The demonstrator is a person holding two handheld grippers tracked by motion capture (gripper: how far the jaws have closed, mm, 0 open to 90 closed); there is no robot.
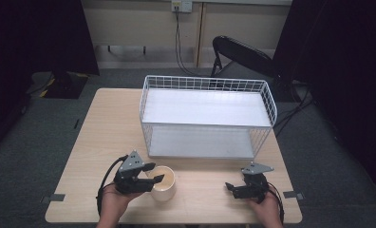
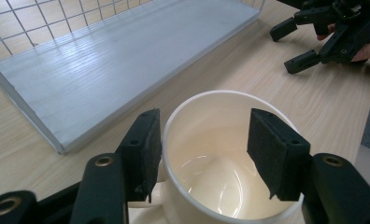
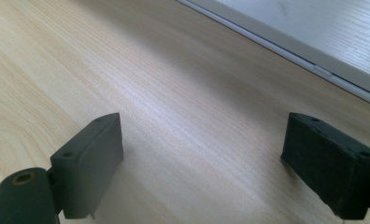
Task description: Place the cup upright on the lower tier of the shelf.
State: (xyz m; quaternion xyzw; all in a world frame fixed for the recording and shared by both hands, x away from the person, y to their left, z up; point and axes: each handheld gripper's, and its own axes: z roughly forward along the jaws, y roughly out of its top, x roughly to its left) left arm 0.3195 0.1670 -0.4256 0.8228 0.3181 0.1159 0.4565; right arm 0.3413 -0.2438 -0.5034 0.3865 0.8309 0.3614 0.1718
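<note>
The cream cup [image 1: 163, 183] stood upright on the near part of the wooden table [image 1: 105, 123], in front of the white wire rack [image 1: 205, 114] and just off that rack's near left corner. The left gripper [image 1: 151, 173] was at the cup, reaching in from the cup's left side as the high view gave it. In the left gripper view the two black jaws straddled one side of the rim: one pad sat outside the wall at the left of that view, the other hung inside the mouth over the empty, glossy bottom. The jaws stood about half open, with a slim gap visible at the inner pad, so the wall lay between them but was not judged to be pinched. The cup's axis ran vertical and the jaws came down across its wall, which suited a rim grip once they closed. The right gripper [image 1: 238, 186] rested well apart at the table's near right, jaws spread wide over bare wood and holding nothing, as the right gripper view confirmed. The left hand [image 1: 115, 202] was plainly the nearer one, and the rack's lower shelf [image 2: 103, 65] lay just beyond the cup.
</note>
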